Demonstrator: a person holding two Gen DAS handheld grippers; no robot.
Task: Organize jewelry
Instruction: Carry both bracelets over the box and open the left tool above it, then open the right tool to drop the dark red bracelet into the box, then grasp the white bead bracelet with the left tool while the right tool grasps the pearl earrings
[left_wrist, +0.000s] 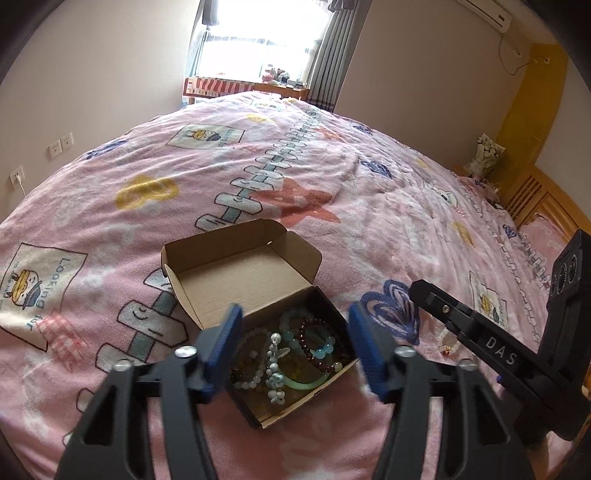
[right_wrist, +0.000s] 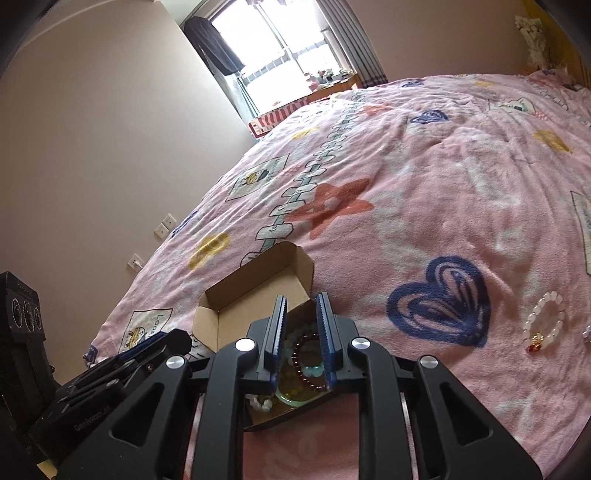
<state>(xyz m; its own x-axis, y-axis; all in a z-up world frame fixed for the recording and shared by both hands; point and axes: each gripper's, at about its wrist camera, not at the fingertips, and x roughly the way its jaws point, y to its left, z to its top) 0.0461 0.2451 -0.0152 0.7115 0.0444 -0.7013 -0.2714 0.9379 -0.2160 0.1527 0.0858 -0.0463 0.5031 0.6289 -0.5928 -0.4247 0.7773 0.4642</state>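
An open cardboard box (left_wrist: 236, 273) lies on the pink bed, lid flap back. Inside lie several bead bracelets, among them a dark red one (left_wrist: 325, 343) and a green bangle (left_wrist: 306, 382). My left gripper (left_wrist: 293, 347) is open, its blue fingers straddling the box from above. My right gripper (right_wrist: 301, 332) hovers over the same box (right_wrist: 258, 291), jaws partly apart with nothing between them; the dark red bracelet (right_wrist: 306, 365) lies below. A white bead bracelet with a red charm (right_wrist: 543, 321) lies loose on the blanket to the right; it also shows in the left wrist view (left_wrist: 448, 341).
The pink patterned blanket (left_wrist: 332, 177) covers the whole bed. A wooden headboard (left_wrist: 535, 199) stands at the right. A window and a cluttered desk (left_wrist: 258, 86) are at the far end. A wall with sockets (left_wrist: 61, 144) runs along the left.
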